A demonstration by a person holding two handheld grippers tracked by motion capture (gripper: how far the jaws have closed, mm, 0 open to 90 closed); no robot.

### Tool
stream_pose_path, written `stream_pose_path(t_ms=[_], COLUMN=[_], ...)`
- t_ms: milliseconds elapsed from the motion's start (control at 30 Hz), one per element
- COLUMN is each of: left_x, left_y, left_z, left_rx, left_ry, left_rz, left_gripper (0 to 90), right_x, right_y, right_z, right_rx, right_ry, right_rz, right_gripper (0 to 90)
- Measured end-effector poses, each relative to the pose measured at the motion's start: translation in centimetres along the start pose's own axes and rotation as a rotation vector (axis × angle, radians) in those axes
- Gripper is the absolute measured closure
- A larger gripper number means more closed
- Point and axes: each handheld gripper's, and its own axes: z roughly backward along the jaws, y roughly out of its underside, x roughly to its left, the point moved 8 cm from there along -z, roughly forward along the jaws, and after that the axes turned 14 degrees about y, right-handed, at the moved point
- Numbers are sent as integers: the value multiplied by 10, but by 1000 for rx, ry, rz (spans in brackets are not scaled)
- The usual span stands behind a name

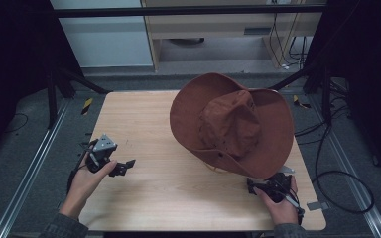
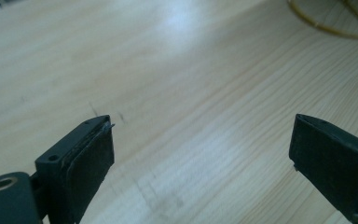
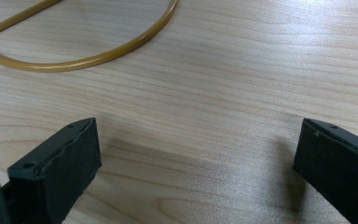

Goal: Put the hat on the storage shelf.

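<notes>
A brown wide-brimmed hat (image 1: 233, 124) sits tilted on a stand over the right half of the wooden table (image 1: 149, 129). The stand's yellow wire ring base (image 3: 98, 58) lies flat on the wood and also shows in the left gripper view (image 2: 326, 30). My left gripper (image 1: 126, 166) rests near the table's left side, pointing right toward the hat, well apart from it. Its jaws are open with bare wood between them (image 2: 200, 154). My right gripper (image 1: 253, 187) sits at the front right, just below the hat's brim, and points left. It is open and holds nothing (image 3: 198, 158).
Metal rails (image 1: 34, 158) run along both sides of the table. Black cables (image 1: 337, 173) loop on the floor at the right. A pale cabinet (image 1: 228, 29) stands behind the table. The table's front middle (image 1: 178, 193) is bare wood.
</notes>
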Motion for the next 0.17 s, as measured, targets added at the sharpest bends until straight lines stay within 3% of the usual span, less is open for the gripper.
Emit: stream_pose_path(t_ms=[167], left_x=[5], left_y=[31], left_z=[-11], left_rx=[20], left_ry=[-26], left_rz=[37], left_gripper=[69], right_x=[0], right_y=[0], right_z=[0], right_rx=[-1], right_ry=[3], right_rz=[0], right_gripper=[6])
